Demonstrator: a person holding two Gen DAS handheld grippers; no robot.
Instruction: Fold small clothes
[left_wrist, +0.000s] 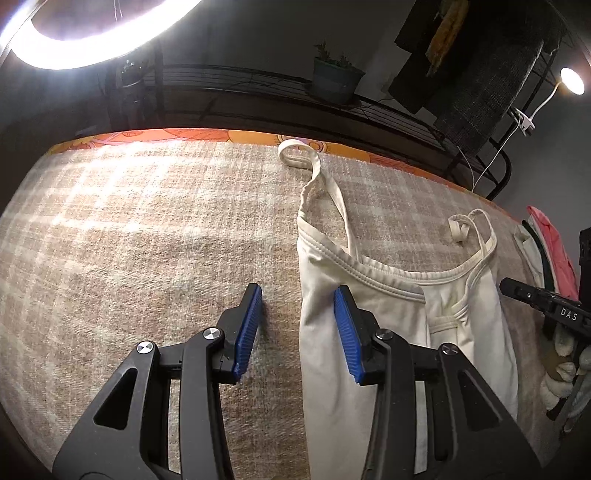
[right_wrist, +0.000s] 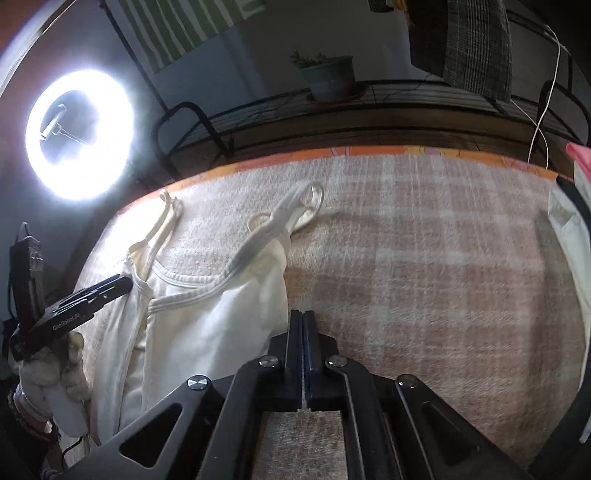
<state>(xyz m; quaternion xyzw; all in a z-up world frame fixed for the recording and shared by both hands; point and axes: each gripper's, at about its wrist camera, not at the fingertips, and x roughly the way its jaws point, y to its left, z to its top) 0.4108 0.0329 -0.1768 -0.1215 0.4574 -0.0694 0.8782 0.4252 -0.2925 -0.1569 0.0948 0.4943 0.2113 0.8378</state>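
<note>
Jaws wide apart on my left gripper (left_wrist: 298, 328), blue pads (left_wrist: 248, 332) empty; they straddle the left edge of the cream camisole (left_wrist: 388, 295), lower centre of the left wrist frame, I think lined up to pinch that edge for a fold. My right gripper (right_wrist: 302, 354) is pressed closed with nothing between the fingers I can see, bottom centre of its frame, tips just beside the camisole's right edge (right_wrist: 221, 325). Camisole lies flat on the plaid blanket (left_wrist: 147, 229), straps (left_wrist: 317, 173) trailing toward the top. Pink and white clothes (left_wrist: 550, 251) sit at the right edge, probably the waiting pile. Ring light (right_wrist: 77, 136) upper left.
</note>
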